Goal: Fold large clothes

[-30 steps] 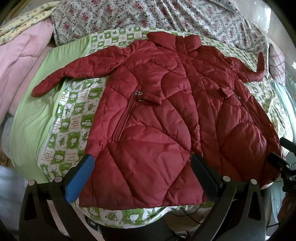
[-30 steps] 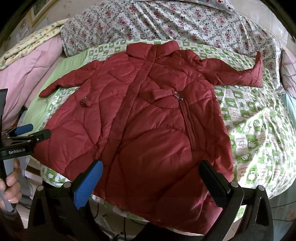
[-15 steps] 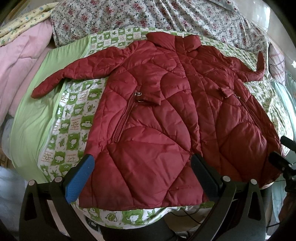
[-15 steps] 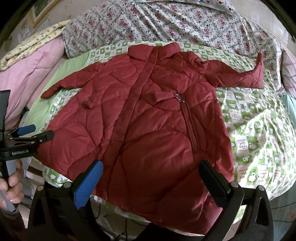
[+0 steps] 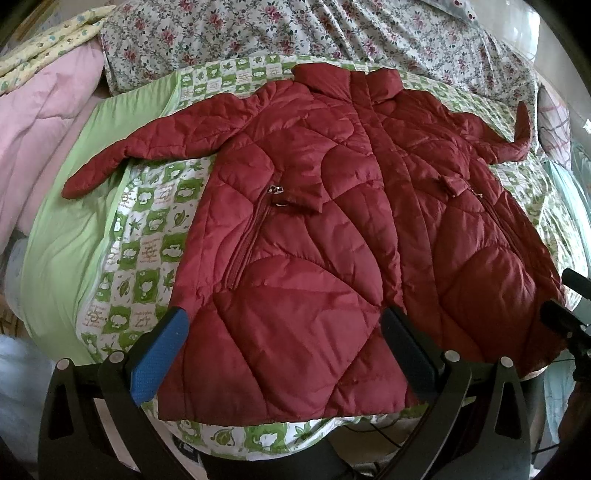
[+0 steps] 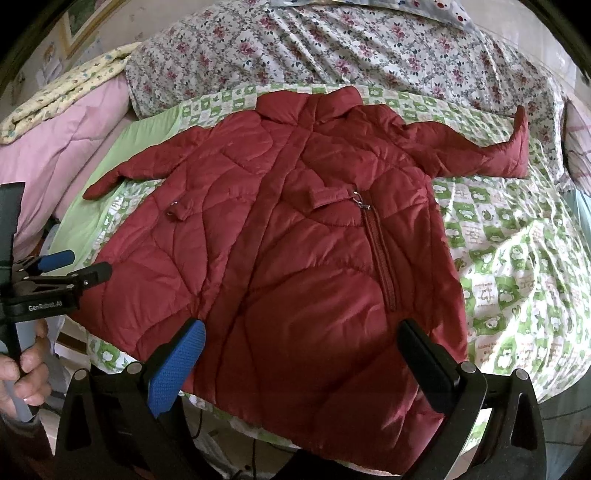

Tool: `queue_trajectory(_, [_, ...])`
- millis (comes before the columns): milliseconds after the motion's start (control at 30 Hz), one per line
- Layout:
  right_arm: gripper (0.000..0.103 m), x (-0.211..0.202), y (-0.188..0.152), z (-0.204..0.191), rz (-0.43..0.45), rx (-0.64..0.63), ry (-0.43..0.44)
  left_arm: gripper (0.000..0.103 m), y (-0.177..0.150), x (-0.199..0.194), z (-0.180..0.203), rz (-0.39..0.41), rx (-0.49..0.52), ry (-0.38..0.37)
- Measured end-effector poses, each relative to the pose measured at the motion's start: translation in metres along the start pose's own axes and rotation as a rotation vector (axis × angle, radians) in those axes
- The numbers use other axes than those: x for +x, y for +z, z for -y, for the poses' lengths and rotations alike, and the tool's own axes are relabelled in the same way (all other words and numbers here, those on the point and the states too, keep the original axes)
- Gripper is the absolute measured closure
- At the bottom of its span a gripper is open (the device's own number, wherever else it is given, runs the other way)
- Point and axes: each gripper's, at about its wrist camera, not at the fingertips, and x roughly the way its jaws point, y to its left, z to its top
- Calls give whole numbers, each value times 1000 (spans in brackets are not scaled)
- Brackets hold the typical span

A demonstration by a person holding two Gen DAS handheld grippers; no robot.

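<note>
A dark red quilted coat (image 5: 332, 240) lies spread front-up on the bed, collar at the far side, both sleeves stretched outwards. Its hem reaches the near edge of the mattress. My left gripper (image 5: 284, 332) hovers open over the hem's left half, with nothing between its fingers. In the right wrist view the same coat (image 6: 295, 240) fills the middle. My right gripper (image 6: 301, 339) is open and empty above the hem's right half. The left gripper (image 6: 74, 273) also shows at that view's left edge, held by a hand (image 6: 26, 369).
The coat rests on a green-and-white patterned sheet (image 5: 147, 221). A floral quilt (image 5: 258, 29) is bunched along the far side and a pink blanket (image 5: 37, 110) is piled at the left. Cables hang below the bed's near edge (image 6: 255, 454).
The coat has not moved. Both grippers stay open; in the right wrist view the left gripper has drifted a little to the right.
</note>
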Motion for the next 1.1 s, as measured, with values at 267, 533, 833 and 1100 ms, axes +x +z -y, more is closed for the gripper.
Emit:
queue_trajectory(267, [0,2,5,4,-34,-11,-20,0,7,5,-2,4,15,27])
queue_trajectory(533, [0,3,9,9,12,6,-21,0,11,7,-1,-2,35,57])
queue_trajectory(833, [0,4,19,24,49,21,-45,0,21,14,0,-13,29,39])
queue_trajectory(1100, [0,6,39,55,106,73,-73,0,37,25,2,10,31,45])
